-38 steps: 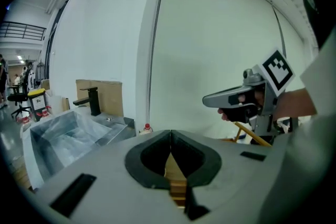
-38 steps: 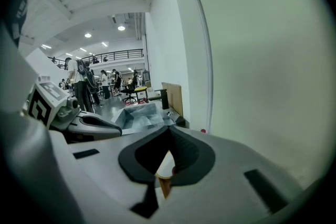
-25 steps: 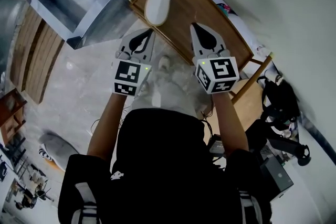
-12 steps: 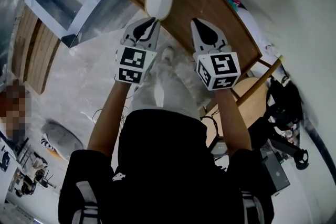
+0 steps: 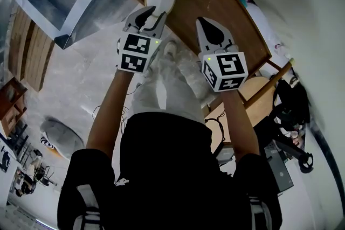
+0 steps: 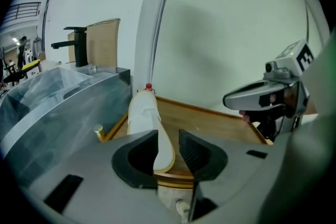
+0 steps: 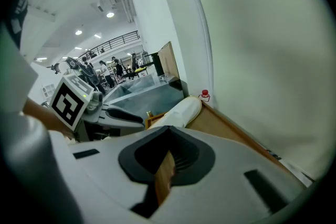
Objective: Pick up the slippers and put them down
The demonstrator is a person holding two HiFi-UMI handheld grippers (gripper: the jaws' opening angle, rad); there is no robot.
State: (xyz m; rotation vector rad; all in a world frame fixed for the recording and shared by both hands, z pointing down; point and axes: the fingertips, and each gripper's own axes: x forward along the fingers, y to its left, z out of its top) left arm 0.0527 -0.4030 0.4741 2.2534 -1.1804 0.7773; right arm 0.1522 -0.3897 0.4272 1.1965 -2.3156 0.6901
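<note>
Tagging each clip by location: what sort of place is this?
Probably a large workshop or lab hall with a staged home corner: a plastic-wrapped sink with black faucet, a wooden table holding a slipper, a railed upper gallery.

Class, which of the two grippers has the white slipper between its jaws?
The left gripper: its jaws are opening around the slipper's near end; the right gripper's are shut.

Bright even light, fisheye-warped edges
</note>
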